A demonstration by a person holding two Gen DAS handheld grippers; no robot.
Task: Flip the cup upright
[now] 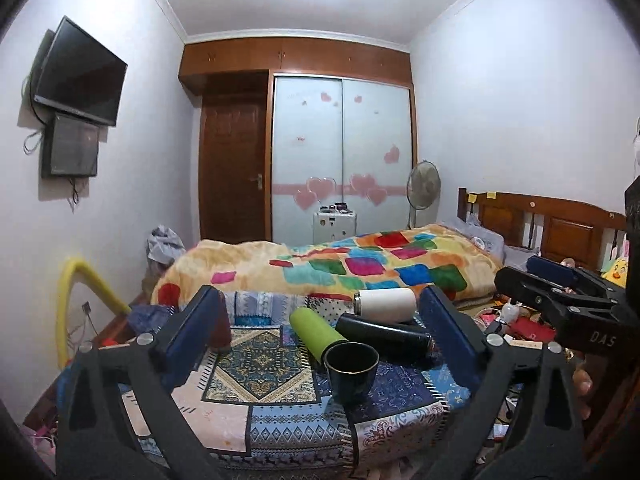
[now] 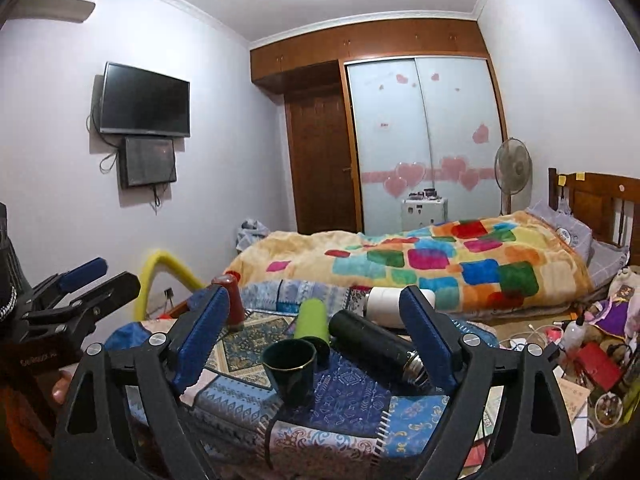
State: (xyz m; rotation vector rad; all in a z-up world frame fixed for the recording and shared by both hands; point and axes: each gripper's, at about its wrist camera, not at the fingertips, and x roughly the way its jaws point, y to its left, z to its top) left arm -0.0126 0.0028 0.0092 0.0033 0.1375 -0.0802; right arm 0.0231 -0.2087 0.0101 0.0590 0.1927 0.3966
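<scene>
The dark cup [image 1: 352,372] [image 2: 290,372] is seen standing upright, mouth up w/ a thin gold rim, on the patterned cloth [image 1: 248,408] [image 2: 344,404] near the table's front edge. It is being framed between the blue pads of the left gripper [image 1: 320,344], whose jaws are being held wide apart w/ nothing touched. The right gripper [image 2: 316,340] is likewise being held spread, nothing gripped; in its view the cup is sitting low and slightly left of centre btwn the pads.

Just behind the cup, a green tube [image 1: 316,330] [image 2: 312,318] is lying on its side, its near end right by the cup's rim. A black flask [image 1: 384,334] [image 2: 372,340] is lying beside it, threaded metal neck pointing right. A white flask [image 1: 386,304] [image 2: 384,304] is lying behind that. A red bottle [image 2: 234,300] is standing upright at the back left of the cloth.

In the bkgd, a bed w/ a multicoloured blanket [image 1: 360,264] [image 2: 432,264] is seen, well apart from the table.
</scene>
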